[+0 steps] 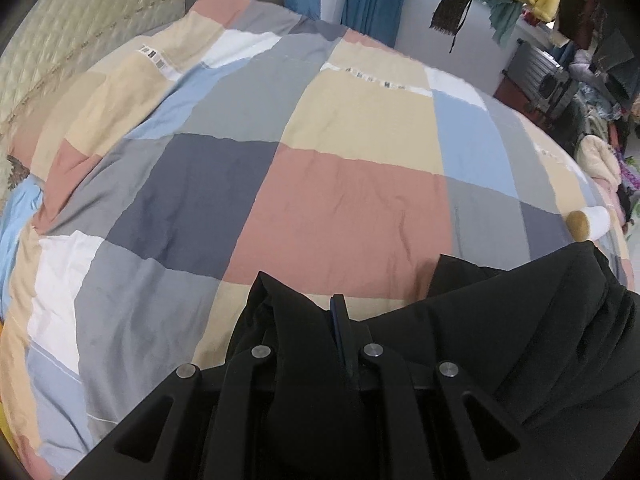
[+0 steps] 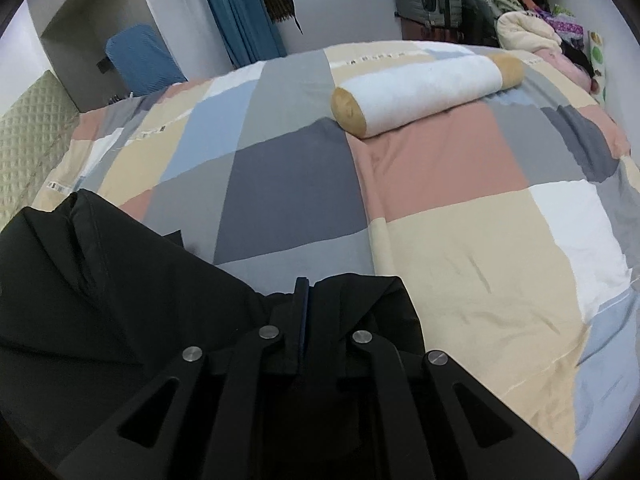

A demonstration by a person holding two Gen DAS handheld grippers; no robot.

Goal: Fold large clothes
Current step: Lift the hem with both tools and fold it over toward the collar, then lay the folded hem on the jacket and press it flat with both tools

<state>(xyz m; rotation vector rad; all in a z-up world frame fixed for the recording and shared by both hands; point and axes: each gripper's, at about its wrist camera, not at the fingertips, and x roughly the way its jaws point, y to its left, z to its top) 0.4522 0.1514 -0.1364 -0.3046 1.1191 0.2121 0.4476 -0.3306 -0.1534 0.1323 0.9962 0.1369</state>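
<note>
A large black garment (image 1: 500,320) lies at the near edge of a bed with a patchwork cover (image 1: 340,200). My left gripper (image 1: 338,320) is shut on the black garment's near left part, with cloth bunched over its fingers. In the right wrist view the black garment (image 2: 100,300) spreads to the left. My right gripper (image 2: 304,304) is shut on the garment's near right part, above the bed cover (image 2: 460,260). Most of both grippers' fingers is hidden by the dark cloth.
A white bolster pillow with tan ends (image 2: 420,92) lies on the far part of the bed; its end shows in the left wrist view (image 1: 588,222). A quilted headboard (image 1: 80,32) stands left. Blue curtains (image 2: 240,12), hanging clothes and piled laundry (image 2: 528,28) stand beyond.
</note>
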